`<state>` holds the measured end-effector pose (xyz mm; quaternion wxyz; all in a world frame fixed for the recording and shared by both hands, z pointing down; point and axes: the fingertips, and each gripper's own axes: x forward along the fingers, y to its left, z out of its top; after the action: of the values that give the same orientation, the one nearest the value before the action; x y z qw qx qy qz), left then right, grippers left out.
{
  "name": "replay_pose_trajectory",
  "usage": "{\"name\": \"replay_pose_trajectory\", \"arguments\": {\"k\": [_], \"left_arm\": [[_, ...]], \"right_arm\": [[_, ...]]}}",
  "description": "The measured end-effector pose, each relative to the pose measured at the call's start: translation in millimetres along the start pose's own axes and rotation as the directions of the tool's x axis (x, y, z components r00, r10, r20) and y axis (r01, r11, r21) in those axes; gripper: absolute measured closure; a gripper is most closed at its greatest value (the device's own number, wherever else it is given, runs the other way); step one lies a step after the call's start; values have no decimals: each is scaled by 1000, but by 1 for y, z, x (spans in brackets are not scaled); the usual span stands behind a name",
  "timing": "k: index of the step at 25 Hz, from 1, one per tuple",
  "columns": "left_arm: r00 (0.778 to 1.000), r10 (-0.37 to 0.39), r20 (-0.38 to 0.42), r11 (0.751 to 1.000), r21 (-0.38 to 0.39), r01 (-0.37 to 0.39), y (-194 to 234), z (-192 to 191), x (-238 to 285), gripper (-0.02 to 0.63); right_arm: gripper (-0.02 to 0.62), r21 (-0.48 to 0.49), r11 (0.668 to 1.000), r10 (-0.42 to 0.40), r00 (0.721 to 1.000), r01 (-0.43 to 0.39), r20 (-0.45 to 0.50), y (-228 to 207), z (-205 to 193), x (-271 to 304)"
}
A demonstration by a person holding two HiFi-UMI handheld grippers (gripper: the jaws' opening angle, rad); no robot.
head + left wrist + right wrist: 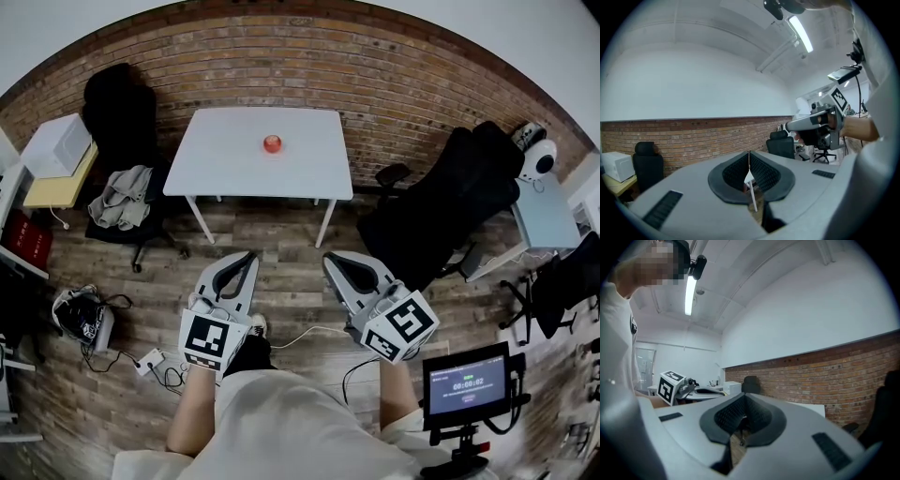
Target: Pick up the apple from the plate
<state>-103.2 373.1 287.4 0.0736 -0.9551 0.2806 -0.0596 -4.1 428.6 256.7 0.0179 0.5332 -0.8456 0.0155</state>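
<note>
A red apple [272,143] rests on a small plate [273,152] near the middle of a white table [225,159] by the brick wall, seen in the head view. Both grippers are held level over the wooden floor, well short of the table. My left gripper [250,256] is shut and holds nothing; its jaws meet in the left gripper view [749,153]. My right gripper [330,259] is also shut and holds nothing, with its jaws together in the right gripper view [742,397]. In both gripper views the jaws hide the apple.
A black chair draped with grey clothing [122,199] stands left of the table, and black office chairs [450,202] stand to its right. At the left are a white box on a yellow desk [56,145], a bag and cables [84,319]. At the lower right is a screen on a stand [466,382].
</note>
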Motion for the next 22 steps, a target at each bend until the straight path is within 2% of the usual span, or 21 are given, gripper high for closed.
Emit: {"name": "replay_pose_trajectory", "arguments": {"k": [4, 7, 12, 16, 22], "left_arm": [[1000, -6, 9, 1000, -6, 6, -2, -6, 7, 598], [1000, -20, 12, 1000, -5, 21, 9, -12, 30, 598], [999, -37, 10, 999, -19, 37, 49, -27, 82, 598], [999, -38, 1, 999, -25, 38, 88, -34, 118, 598], [1000, -17, -4, 999, -33, 17, 149, -31, 168, 598]], "right_arm": [[594, -21, 999, -51, 999, 50, -18, -12, -11, -1], [594, 2, 997, -77, 997, 77, -23, -35, -18, 15], [594, -1, 993, -118, 992, 119, -42, -82, -25, 60], [594, -56, 988, -147, 986, 142, -85, -115, -29, 103], [594, -67, 989, -141, 983, 134, -115, -159, -24, 166]]}}
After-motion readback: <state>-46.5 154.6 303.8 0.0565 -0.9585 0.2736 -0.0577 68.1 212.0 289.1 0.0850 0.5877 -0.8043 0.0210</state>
